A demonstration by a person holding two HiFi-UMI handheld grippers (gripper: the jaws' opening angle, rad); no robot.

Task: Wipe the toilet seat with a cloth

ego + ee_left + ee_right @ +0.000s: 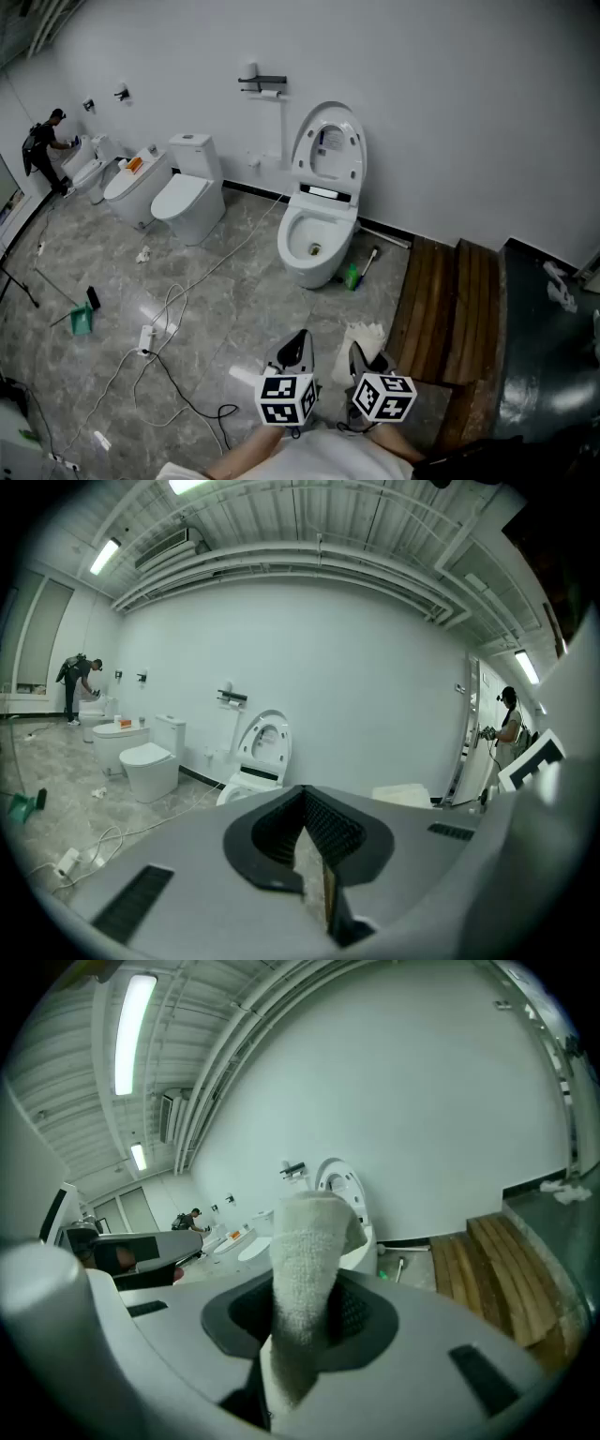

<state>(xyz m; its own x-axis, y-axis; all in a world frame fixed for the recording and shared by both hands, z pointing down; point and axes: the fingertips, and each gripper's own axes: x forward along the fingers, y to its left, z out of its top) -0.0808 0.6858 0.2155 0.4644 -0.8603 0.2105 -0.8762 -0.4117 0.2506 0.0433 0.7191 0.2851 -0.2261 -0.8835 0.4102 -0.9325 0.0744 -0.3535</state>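
Note:
A white toilet [317,239] stands against the far wall with its lid and seat [328,148] raised. It also shows small in the left gripper view [251,766] and behind the cloth in the right gripper view [352,1206]. Both grippers are low in the head view, well short of the toilet. My left gripper [298,341] [305,808] is shut with nothing between its jaws. My right gripper [362,356] [302,1321] is shut on a white terry cloth [366,335] [305,1260], which sticks up out of the jaws.
Two more toilets [187,195] [137,184] line the left wall, with a person [43,148] bent over a further one. A cable [169,323] trails over the floor. A green bottle [352,277] stands by the toilet's base. A wooden platform [450,309] lies to the right.

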